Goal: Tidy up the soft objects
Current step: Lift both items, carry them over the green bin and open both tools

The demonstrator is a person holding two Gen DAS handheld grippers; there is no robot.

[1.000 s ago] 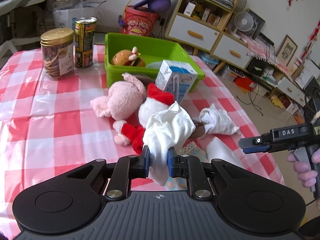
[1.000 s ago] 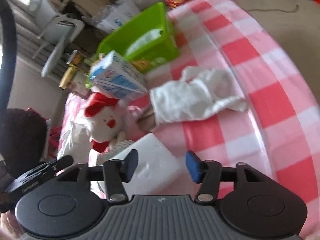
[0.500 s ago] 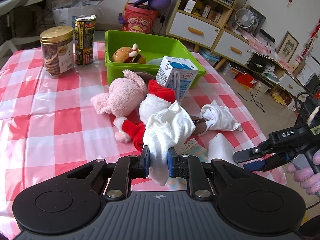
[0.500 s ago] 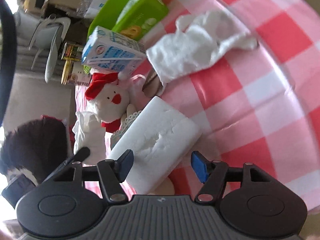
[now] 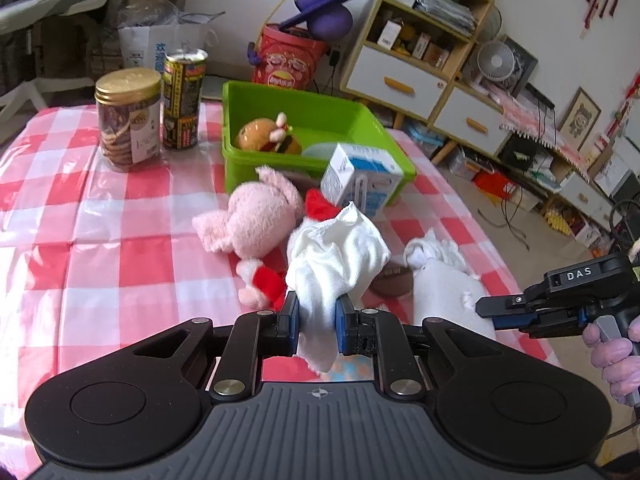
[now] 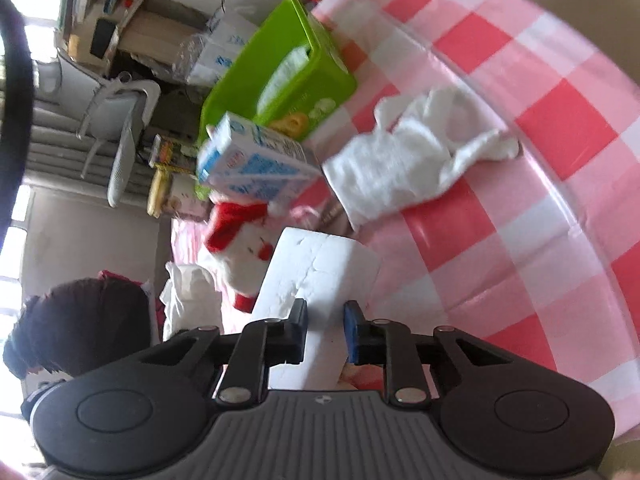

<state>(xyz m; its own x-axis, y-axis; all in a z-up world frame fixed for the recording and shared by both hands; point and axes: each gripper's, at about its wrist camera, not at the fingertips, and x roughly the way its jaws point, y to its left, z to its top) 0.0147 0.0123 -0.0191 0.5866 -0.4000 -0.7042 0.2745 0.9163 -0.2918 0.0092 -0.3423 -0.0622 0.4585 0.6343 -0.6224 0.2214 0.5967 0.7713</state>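
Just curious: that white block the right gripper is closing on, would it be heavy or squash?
The white block probably weighs little: it looks like foam. Its dented, chipped surface suggests the right gripper could mark it. Flat sides mean it should not roll.

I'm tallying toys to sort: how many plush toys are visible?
3: pink plush and Santa plush on the table, burger plush inside the green bin. Others may be hidden.

Glossy plastic tablecloth (image 5: pixel 120 216); soft white cloth (image 5: pixel 336 264); fuzzy pink plush (image 5: pixel 256 216).
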